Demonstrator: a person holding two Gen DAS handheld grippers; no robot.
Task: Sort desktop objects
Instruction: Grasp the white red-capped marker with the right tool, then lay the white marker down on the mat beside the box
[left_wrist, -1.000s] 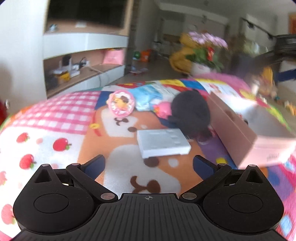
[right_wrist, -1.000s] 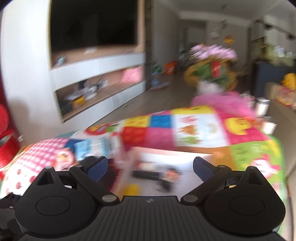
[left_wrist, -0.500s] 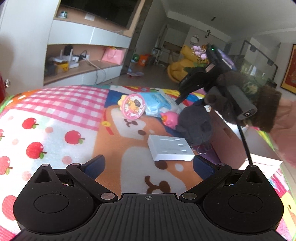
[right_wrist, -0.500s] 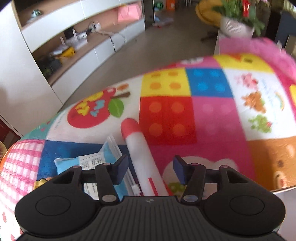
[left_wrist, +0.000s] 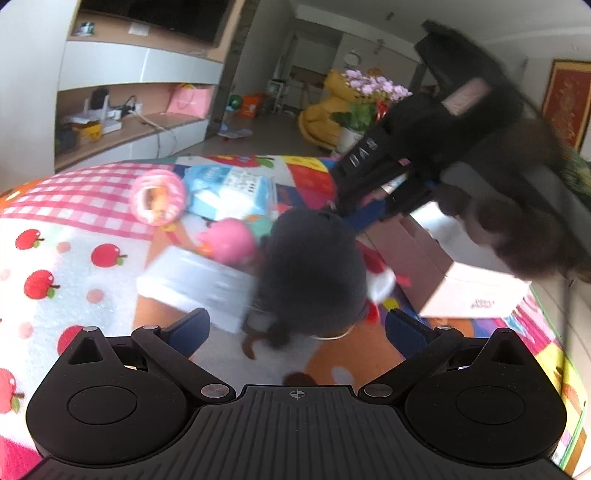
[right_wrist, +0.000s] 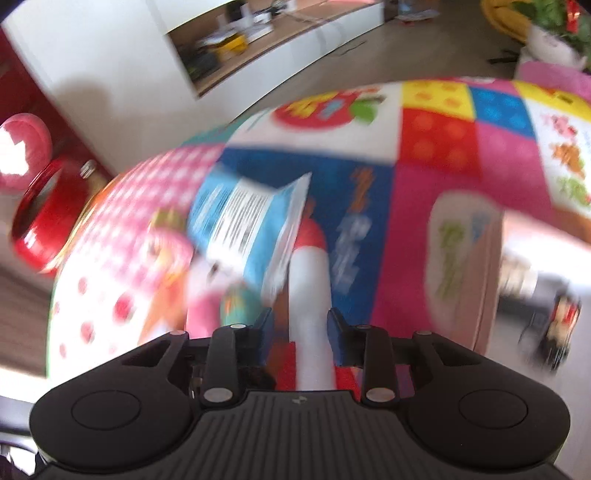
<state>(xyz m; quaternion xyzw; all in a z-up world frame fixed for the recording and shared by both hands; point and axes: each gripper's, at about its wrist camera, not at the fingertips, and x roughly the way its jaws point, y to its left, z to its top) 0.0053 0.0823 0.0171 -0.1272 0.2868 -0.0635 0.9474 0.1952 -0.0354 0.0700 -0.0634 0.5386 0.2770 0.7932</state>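
The table is covered with a bright mat (left_wrist: 74, 236) with red apples, pink checks and coloured squares. In the left wrist view, the left gripper (left_wrist: 297, 328) has its fingers spread wide with nothing between them. Just past it lie a white flat box (left_wrist: 192, 284) and a dark round fuzzy thing (left_wrist: 314, 266), blurry. Beyond those are a pink ball (left_wrist: 229, 240), a round pink toy (left_wrist: 158, 199) and a blue packet (left_wrist: 232, 192). On the right stands an open box (left_wrist: 476, 288). Over it hangs the right gripper, held by a hand in a fuzzy brown sleeve (left_wrist: 524, 229). Far back are shelves (left_wrist: 140, 122), yellow seats and pink flowers (left_wrist: 373, 85).

Only the right wrist view shows the right gripper (right_wrist: 301, 330) clenched on a white tube with a red cap (right_wrist: 309, 277), which lies on the mat beside the blue packet. It also shows a red shiny thing (right_wrist: 44, 221) past the table's left edge, and small things inside the box, too blurry to tell.
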